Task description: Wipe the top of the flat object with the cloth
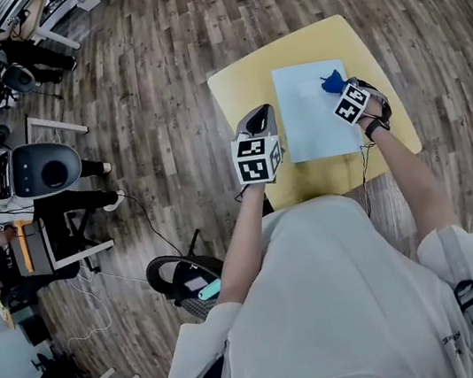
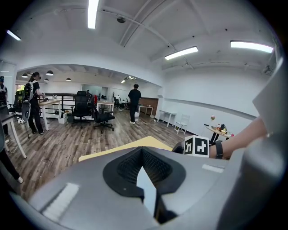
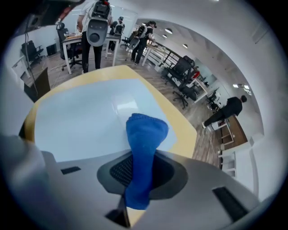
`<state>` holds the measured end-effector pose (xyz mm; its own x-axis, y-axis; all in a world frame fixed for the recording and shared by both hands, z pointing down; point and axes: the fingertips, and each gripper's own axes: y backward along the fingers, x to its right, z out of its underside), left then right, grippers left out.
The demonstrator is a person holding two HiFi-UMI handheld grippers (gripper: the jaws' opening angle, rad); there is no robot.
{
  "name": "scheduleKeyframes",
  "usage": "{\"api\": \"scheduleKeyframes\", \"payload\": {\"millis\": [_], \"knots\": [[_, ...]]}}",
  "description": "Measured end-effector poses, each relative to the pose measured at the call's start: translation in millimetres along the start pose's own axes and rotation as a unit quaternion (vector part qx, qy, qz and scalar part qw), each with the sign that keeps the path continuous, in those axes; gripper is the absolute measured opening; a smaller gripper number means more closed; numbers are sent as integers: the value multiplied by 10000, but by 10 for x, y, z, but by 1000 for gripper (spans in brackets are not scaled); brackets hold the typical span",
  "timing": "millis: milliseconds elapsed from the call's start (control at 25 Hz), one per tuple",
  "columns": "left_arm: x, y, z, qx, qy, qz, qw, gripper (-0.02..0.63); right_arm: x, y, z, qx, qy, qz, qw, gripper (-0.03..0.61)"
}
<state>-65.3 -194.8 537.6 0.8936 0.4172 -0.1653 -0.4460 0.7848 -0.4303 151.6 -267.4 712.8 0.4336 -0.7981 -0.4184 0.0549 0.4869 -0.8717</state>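
A pale blue flat board [image 1: 316,116] lies on the yellow table [image 1: 237,85]. My right gripper [image 1: 341,90] hovers over the board's far right part, shut on a blue cloth [image 1: 331,82]. In the right gripper view the cloth [image 3: 143,139] sticks out from between the jaws of the right gripper [image 3: 139,179] and bunches over the board [image 3: 85,117]. My left gripper [image 1: 258,120] is just left of the board's left edge, above the table. In its own view the left gripper [image 2: 146,179] looks shut with nothing held, pointing across the room over the table [image 2: 126,150].
The table stands on a wood floor. Office chairs, desks and people [image 2: 134,104] are far off. A grey machine [image 1: 43,168] and cables sit to the left on the floor. The right gripper's marker cube [image 2: 196,146] shows in the left gripper view.
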Motion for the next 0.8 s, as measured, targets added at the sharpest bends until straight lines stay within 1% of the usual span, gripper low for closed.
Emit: {"api": "scheduleKeyframes", "payload": {"millis": [120, 240, 360, 440, 520, 600, 800], "knots": [[-39, -19, -2, 34, 75, -82, 9999, 5, -162, 57, -533, 555, 241, -176, 9980, 65], [-108, 26, -8, 74, 126, -192, 9997, 5, -450, 109, -1056, 966, 575, -439, 9927, 65], [-210, 105, -23, 114, 170, -314, 9993, 5, -766, 120, -1491, 1152, 1068, -650, 9854, 66], [-266, 144, -24, 127, 201, -377, 9990, 5, -950, 89, -1666, 1164, 1358, -765, 9809, 66], [-296, 178, -22, 138, 220, -423, 9988, 5, -1085, 35, -1713, 1083, 1583, -823, 9780, 64], [-298, 220, 0, 153, 233, -446, 9986, 5, -1156, 3, -1655, 1009, 1677, -793, 9775, 66], [-313, 235, 55, 121, 263, -390, 9988, 5, -1041, 20, -1390, 879, 1570, -613, 9818, 66]]}}
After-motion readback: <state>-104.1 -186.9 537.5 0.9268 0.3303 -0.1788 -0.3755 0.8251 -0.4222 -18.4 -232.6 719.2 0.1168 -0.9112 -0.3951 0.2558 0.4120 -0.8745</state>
